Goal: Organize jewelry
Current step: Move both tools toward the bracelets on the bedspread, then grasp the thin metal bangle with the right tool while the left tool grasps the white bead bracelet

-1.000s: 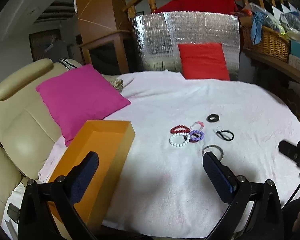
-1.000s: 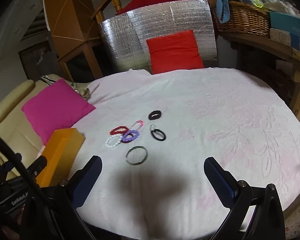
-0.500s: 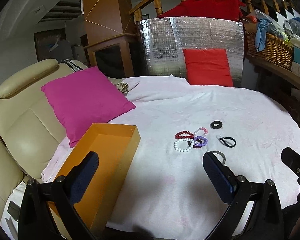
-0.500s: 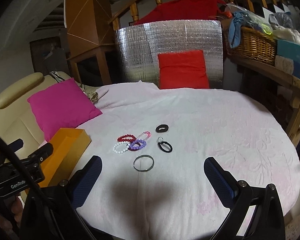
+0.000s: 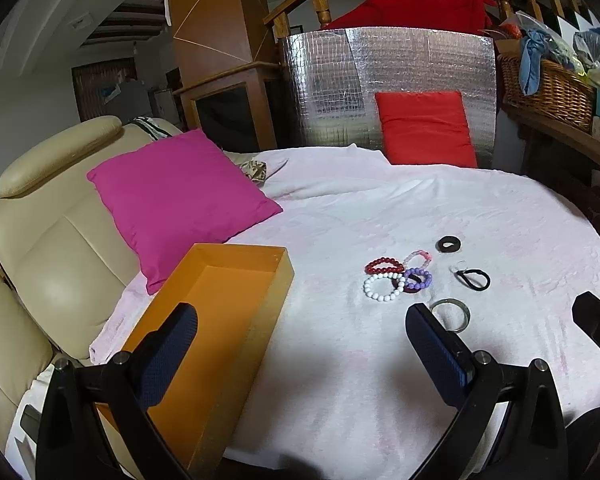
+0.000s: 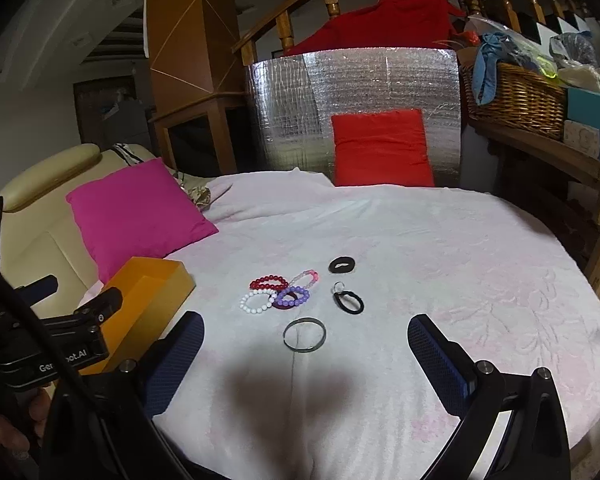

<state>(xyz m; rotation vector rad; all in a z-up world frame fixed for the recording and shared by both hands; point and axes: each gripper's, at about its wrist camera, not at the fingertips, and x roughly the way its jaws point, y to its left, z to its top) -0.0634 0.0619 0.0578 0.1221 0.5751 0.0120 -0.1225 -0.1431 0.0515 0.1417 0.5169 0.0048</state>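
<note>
**Both claws wide, jewelry waiting mid-cloth**

Far left, the cream sofa [image 5: 40,240] and a pink cushion [image 5: 180,196] leaning on it, its corner over the white cloth [image 5: 380,380]. Just right of that sits the orange box [image 5: 220,320], open-topped, nothing showing inside, at the cloth's left edge. My left claw [image 5: 300,344] hangs above the near cloth, jaws spread wide, nothing between them; its left finger [image 5: 168,352] sits in front of the box in the left wrist view.

Moving right, here's the cluster: a white bead bracelet [image 5: 383,286] nearest the box, a red bead bracelet [image 5: 384,267] just beyond it, a purple one [image 5: 418,279] touching the white, lying on a dark red ring [image 6: 283,305], and a pale pink one [image 5: 418,257] on the far side. They overlap in one small bunch.

Nearer me, apart from the bunch, lies a thin metal bangle [image 6: 304,335], partly hidden behind my left claw's right finger in the left view. My right claw [image 6: 304,360] hovers over the near cloth, jaws parted wide and empty, the bangle just beyond its gap.

Further right, a black hair tie with a small ring [image 6: 347,301], and beyond it a black scrunchie [image 6: 341,265]. Rightmost, bare cloth, then a wicker basket [image 6: 516,96] on a wooden shelf. At the far end, a red cushion [image 6: 382,148] stands against a silver foil panel [image 6: 356,92].
</note>
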